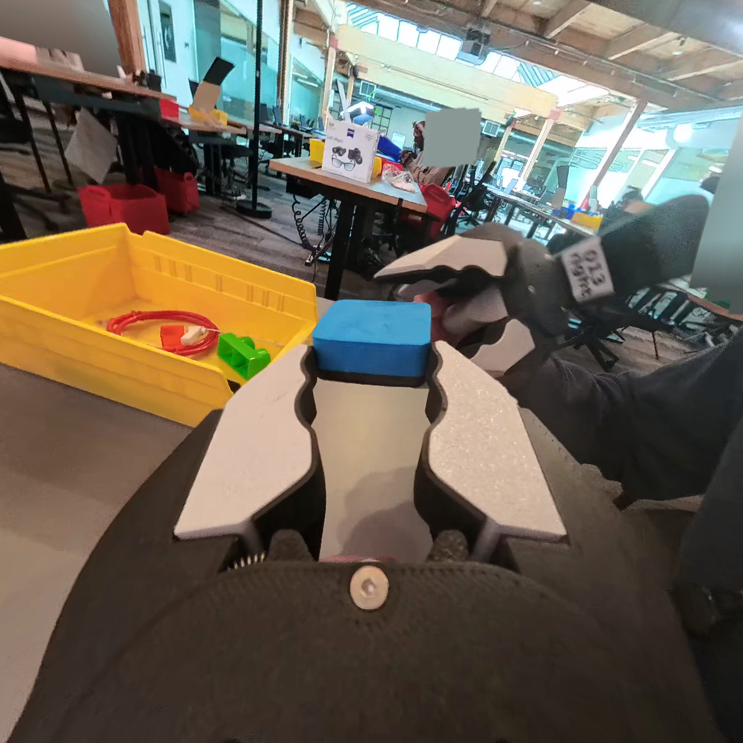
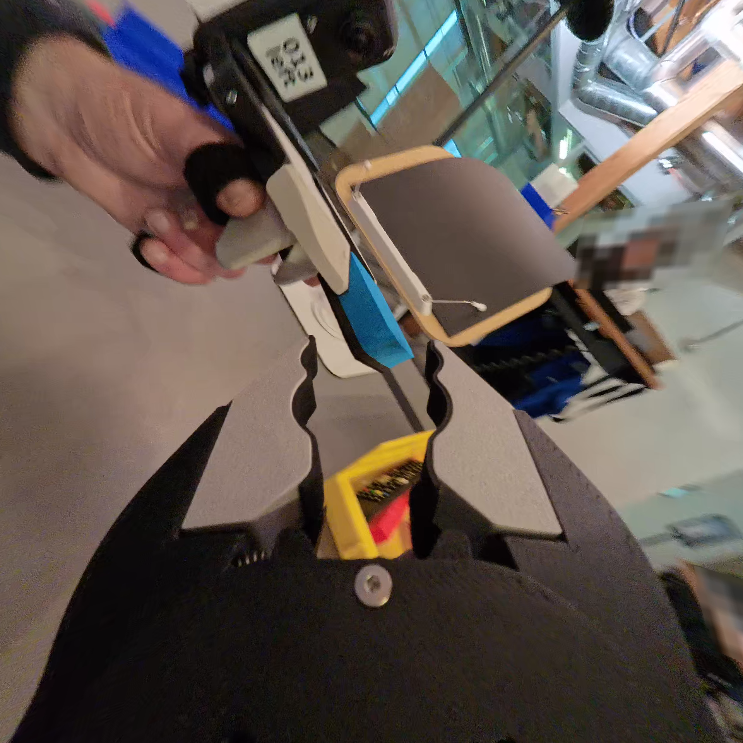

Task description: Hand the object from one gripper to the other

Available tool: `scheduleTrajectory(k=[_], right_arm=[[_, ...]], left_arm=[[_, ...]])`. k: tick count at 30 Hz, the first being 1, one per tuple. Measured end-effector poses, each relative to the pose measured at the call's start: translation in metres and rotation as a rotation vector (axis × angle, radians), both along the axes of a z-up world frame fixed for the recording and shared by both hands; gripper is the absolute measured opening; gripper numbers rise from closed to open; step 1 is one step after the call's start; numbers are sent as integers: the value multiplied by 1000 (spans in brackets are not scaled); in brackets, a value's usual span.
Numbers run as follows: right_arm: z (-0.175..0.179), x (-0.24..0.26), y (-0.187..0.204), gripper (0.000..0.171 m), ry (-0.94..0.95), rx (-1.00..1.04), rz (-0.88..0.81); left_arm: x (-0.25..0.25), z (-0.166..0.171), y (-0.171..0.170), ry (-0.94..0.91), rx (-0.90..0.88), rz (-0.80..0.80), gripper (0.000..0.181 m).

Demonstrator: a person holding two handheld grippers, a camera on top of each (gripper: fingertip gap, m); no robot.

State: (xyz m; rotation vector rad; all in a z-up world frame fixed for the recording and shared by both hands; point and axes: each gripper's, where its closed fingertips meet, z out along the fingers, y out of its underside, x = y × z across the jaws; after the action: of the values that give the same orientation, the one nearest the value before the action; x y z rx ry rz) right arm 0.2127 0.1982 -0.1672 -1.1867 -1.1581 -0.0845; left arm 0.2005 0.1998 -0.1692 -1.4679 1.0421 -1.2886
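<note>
Holding the blue block pinched at its fingertips above the grey table, the left gripper offers it toward the right gripper, whose 2 fingers are spread and empty, tips just short of the block's corner. The step looks like mid-handover: next the right gripper needs to straddle the block's free end and squeeze before the left lets go. A yellow bin sits nearby.

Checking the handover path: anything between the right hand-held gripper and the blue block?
Nothing visible. The left hand-held gripper holds the blue block at its fingertips. In the right wrist view the right hand-held gripper is open, the block's free end just ahead of its tips, only air between.
</note>
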Motion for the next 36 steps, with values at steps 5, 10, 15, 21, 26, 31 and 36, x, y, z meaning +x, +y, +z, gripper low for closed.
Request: scheduleTrajectory(k=[5, 10, 15, 21, 26, 31, 36], right_arm=[[-12, 0, 8, 44, -233, 115, -159], [-12, 4, 11, 26, -306, 179, -217], [-17, 4, 13, 19, -359, 184, -211], [-20, 4, 13, 17, -348, 121, -169], [-22, 4, 12, 17, -330, 40, -115], [-30, 0, 8, 18, -317, -65, -34], [-37, -2, 4, 18, -329, -151, 26]], left_arm=[[4, -5, 7, 48, -76, 71, 52], [4, -10, 6, 93, -90, 105, 52], [4, -18, 8, 117, -119, 116, 52], [4, -19, 8, 123, -87, 103, 52], [-3, -14, 12, 153, 103, 143, 60], [-8, -12, 11, 229, 315, 143, 63], [-8, -13, 2, 326, 580, 101, 55]])
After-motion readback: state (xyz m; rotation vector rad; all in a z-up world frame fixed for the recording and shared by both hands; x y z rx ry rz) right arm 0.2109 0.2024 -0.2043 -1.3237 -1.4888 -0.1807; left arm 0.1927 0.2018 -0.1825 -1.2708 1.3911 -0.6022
